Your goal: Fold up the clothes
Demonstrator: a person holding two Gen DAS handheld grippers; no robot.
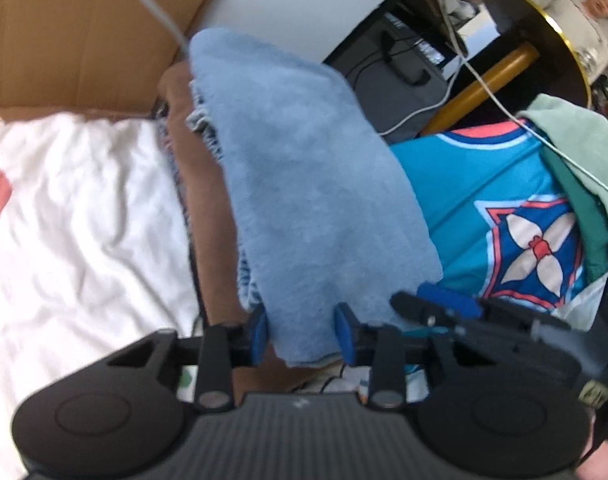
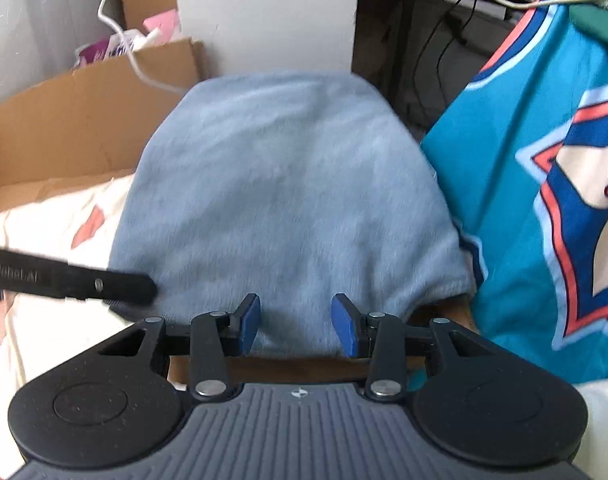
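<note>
The light blue fleece garment (image 2: 288, 184) lies folded on a brown surface (image 1: 212, 216), between a white cloth (image 1: 76, 208) on one side and a teal jersey (image 2: 544, 200) on the other, with a cardboard box (image 2: 76, 120) behind. The right tool (image 2: 296, 322) has its blue pads set apart on either side of the garment's near edge, not pressing it. The left tool (image 1: 302, 332) likewise straddles the near hem with jaws apart, gripping nothing.

Blue towel (image 2: 288, 184) fluffy, matt; teal jersey (image 2: 524, 168) smooth, perhaps synthetic; cardboard (image 1: 84, 32) matt.
</note>
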